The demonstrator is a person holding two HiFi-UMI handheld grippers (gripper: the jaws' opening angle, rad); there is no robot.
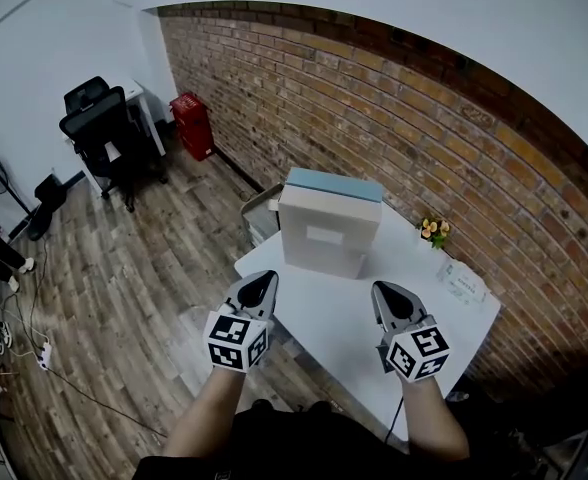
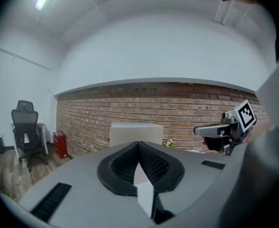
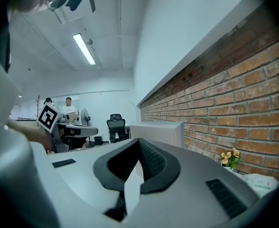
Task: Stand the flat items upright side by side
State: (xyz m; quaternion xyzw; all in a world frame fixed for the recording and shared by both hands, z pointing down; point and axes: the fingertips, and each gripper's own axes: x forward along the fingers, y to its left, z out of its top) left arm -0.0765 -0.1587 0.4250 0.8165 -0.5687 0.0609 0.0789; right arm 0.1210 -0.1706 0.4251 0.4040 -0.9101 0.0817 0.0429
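1. At the far left, a black office chair [image 1: 99, 128] stands on the wooden floor [image 1: 124, 268]. A red box-shaped container [image 1: 192, 123] stands just beside the brick wall [image 1: 394, 138].
2. My left gripper [image 1: 262, 282] hovers over the near left part of the white table [image 1: 324, 328]. Its jaws are pressed together tip to tip, and nothing is between them.
3. Ahead of me, a pale grey block with a blue-green top [image 1: 304, 218] stands upright on the far side of the table. It is between my two grippers in direction but apart from both. A white label [image 1: 326, 236] sits on its front. I cannot say surely if it is one box or several flat items standing close together.
4. My right gripper [image 1: 388, 292] hovers over the near right part of the table, about level with the left one. Its jaws are also clenched and hold nothing.
5. To the right of the block, a small bunch of yellow flowers [image 1: 435, 230] stands at the table's far edge, near the bricks.
6. Further right, a white printed packet [image 1: 461, 281] lies flat near the table's right corner.
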